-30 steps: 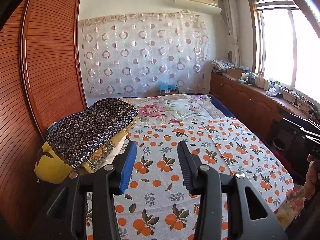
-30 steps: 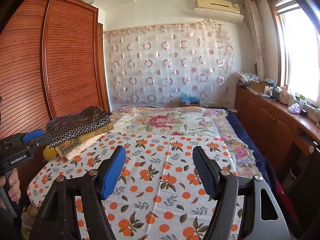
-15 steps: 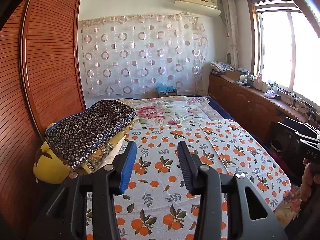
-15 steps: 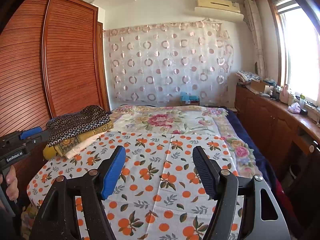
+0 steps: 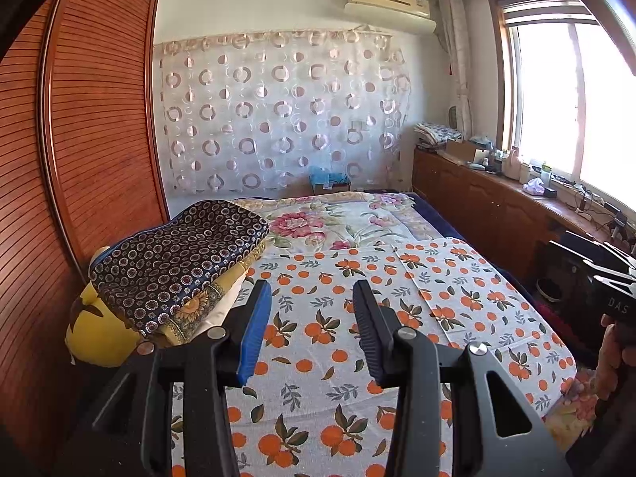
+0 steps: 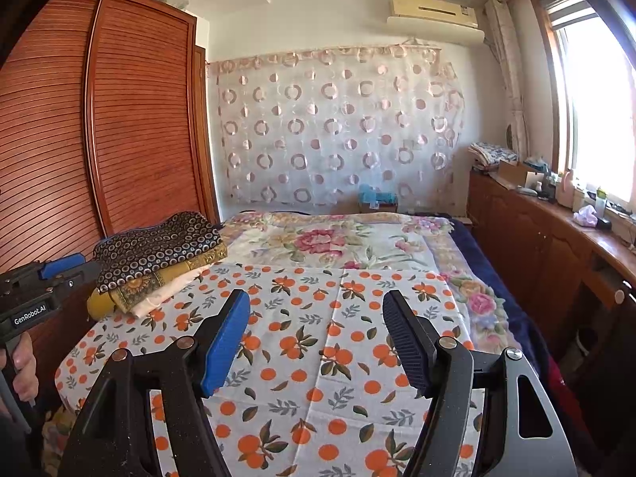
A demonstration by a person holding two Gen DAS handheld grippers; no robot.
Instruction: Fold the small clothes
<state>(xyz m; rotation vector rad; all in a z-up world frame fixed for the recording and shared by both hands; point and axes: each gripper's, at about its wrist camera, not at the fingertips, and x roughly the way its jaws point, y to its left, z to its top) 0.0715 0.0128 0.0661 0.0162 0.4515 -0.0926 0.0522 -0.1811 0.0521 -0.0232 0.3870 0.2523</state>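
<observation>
Orange-printed white cloth [image 5: 357, 318] lay spread flat over the near end of the bed [image 5: 330, 222], reaching from the bed's left edge almost to its right edge, with a seam or crease running away from the near edge toward the headboard end. Whether this was a garment to fold or only a cover could not be told. At the bed's left edge, toward the wardrobe [image 5: 99, 119], sat a stack of folded clothes [image 5: 179, 262]: a dark piece with ring patterns on top, a yellow sunflower-bordered piece and a cream one under it.

Both tools hung above the near edge, pointing along the bed and slightly downward. The left tool [image 5: 312, 306] had its jaws released and partly apart with nothing between them; the right tool [image 6: 316, 326] stood released too, its jaws wider, also empty. Neither touched the cloth.

The stack lay just beside the left tool, ahead and to its left, and well apart from the right tool [image 5: 608, 274], so the left hand [image 6: 24, 361] was judged the nearer one for reaching it. The stack's long axis ran diagonally, from the near left corner of the bed toward the bed's middle. The printed cloth lay directly beneath and ahead of both tools, so either could probably drop onto its near edge.
</observation>
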